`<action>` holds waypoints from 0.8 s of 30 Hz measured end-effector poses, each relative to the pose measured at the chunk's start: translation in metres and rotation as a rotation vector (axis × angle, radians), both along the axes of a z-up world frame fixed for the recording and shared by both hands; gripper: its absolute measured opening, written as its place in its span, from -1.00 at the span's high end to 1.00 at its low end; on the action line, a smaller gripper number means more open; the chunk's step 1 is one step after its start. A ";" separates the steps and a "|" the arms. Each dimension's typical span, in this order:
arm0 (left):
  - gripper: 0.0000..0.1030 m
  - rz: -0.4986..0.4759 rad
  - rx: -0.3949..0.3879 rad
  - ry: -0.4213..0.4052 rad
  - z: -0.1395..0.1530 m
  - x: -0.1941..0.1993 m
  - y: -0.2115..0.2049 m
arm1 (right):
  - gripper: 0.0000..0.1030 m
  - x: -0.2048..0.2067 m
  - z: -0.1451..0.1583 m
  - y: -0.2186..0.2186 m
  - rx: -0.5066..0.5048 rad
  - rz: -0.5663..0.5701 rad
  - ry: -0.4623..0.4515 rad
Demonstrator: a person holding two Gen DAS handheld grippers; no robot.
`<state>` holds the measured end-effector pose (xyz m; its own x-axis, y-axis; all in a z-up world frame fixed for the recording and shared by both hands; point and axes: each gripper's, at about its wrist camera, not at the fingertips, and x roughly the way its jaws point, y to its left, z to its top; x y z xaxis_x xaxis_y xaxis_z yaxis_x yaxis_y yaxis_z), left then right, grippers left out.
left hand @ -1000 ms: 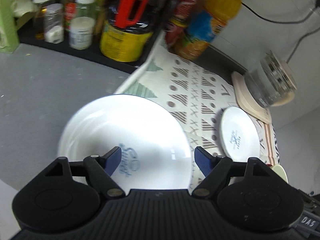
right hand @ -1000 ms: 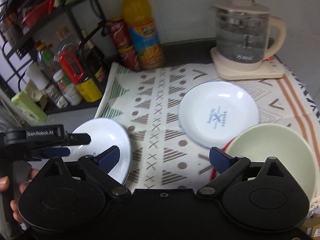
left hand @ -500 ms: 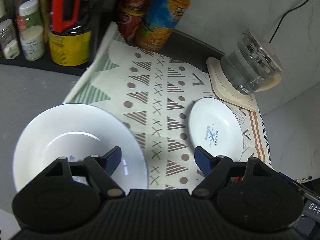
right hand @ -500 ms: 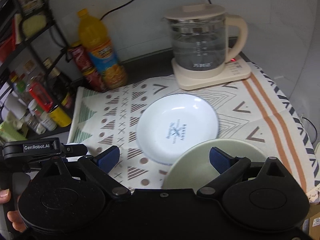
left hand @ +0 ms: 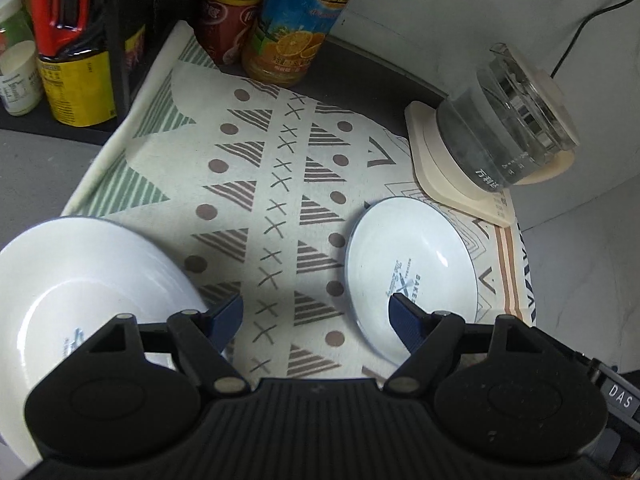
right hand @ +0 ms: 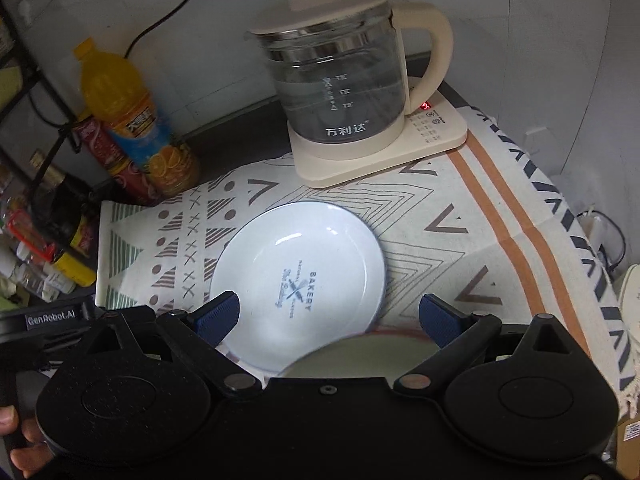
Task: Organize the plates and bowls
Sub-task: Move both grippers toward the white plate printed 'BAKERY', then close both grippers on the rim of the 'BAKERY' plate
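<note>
On the patterned cloth covering the table, a white "BAKERY" plate lies flat just in front of the glass kettle. The right claw hovers wide and empty above it, a pale green bowl beneath. The left claw is wide too, between that plate and a white bowl at the cloth's left edge.

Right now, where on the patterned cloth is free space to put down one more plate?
Free: the cloth strip between the left white plate and the white bakery plate, and the striped part right of it. Crowded: glass kettle, orange juice bottle.
</note>
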<state>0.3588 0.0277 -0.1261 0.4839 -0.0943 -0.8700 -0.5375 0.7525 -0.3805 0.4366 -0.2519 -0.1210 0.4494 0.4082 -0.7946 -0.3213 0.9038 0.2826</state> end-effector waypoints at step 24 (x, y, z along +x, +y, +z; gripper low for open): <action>0.51 0.037 -0.154 0.123 -0.077 0.066 -0.010 | 0.36 0.114 -0.086 -0.003 -0.010 -0.058 0.346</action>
<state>0.4249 0.0181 -0.2027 0.3803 -0.2151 -0.8995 -0.6132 0.6694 -0.4194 0.5507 -0.2553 -0.2073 0.1746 0.3816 -0.9077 -0.1557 0.9210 0.3572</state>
